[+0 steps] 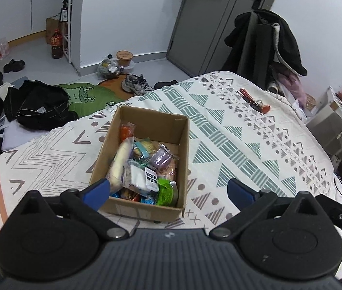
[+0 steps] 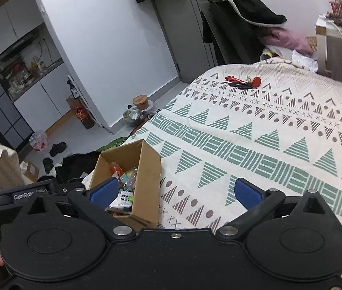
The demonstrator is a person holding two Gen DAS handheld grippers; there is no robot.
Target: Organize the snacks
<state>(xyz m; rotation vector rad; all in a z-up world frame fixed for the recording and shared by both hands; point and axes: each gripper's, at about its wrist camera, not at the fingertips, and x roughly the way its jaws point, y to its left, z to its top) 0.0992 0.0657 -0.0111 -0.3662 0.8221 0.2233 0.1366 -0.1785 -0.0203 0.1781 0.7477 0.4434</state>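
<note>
Left wrist view: one open cardboard box (image 1: 144,159) on the patterned bedspread (image 1: 243,130), holding a heap of wrapped snacks (image 1: 144,169): an orange packet, a long pale one, purple, green. Left gripper (image 1: 168,191) spread wide, empty, above the box's near end.

Right wrist view: same box (image 2: 146,169) at left, side-on; one bunch of keys (image 2: 243,83) farther up the bed. Right gripper (image 2: 174,193) spread wide, empty.

cardboard box (image 1: 146,130): 1 | key bunch (image 1: 255,100): 1 | sneakers (image 1: 136,84): 1 pair
</note>
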